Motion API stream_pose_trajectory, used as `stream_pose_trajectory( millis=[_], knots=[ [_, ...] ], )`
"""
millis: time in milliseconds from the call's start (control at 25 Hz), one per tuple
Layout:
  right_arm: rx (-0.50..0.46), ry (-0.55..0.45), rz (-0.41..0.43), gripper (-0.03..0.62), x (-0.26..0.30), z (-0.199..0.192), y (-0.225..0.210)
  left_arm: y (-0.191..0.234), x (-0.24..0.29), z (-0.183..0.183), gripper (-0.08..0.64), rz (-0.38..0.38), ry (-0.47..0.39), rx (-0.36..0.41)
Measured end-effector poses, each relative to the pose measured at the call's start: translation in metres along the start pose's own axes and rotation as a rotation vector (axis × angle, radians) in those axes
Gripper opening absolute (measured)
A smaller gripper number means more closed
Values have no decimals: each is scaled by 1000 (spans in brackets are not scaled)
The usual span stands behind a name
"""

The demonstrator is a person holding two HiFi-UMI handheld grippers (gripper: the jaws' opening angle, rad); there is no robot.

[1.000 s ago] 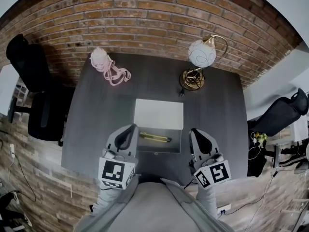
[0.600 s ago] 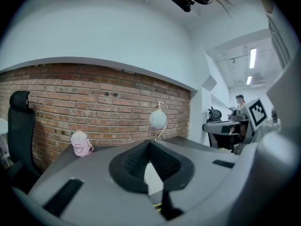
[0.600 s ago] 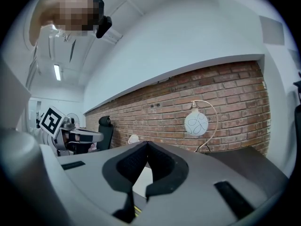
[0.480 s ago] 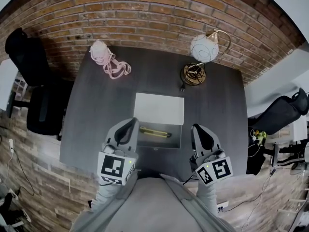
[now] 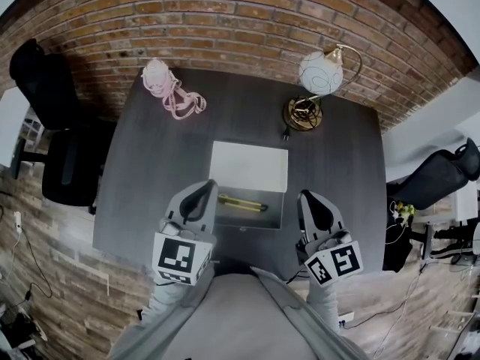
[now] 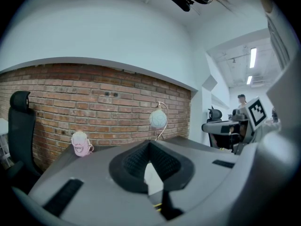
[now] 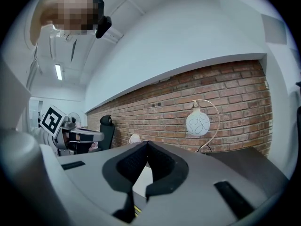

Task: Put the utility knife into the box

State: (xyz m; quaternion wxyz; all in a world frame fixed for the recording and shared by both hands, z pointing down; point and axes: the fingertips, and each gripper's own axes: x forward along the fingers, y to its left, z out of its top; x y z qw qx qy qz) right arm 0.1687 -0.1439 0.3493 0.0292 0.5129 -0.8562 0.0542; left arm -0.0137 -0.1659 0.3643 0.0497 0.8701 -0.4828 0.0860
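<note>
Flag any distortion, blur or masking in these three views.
Head view: heavy fisheye bows the table and brick wall, dark corners, evenly lit. Left gripper view: foreground soft, lamp clear. Right gripper view: mosaic patch upper left, black vignette.

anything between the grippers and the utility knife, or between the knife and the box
Nothing visible does. The utility knife already lies inside the open box. The left gripper and right gripper, both shut and empty, flank the box's near corners.
</note>
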Motion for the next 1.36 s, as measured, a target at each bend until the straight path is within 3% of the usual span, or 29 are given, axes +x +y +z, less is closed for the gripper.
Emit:
stream_pose_trajectory(
  millis=[560, 1360],
  knots=[
    [-15, 16, 10, 17, 4, -6, 5, 2, -1, -2, 19, 13, 14, -26],
    [-18, 21, 7, 17, -3, -9, 6, -2, -3, -7, 19, 2, 14, 8]
  ],
)
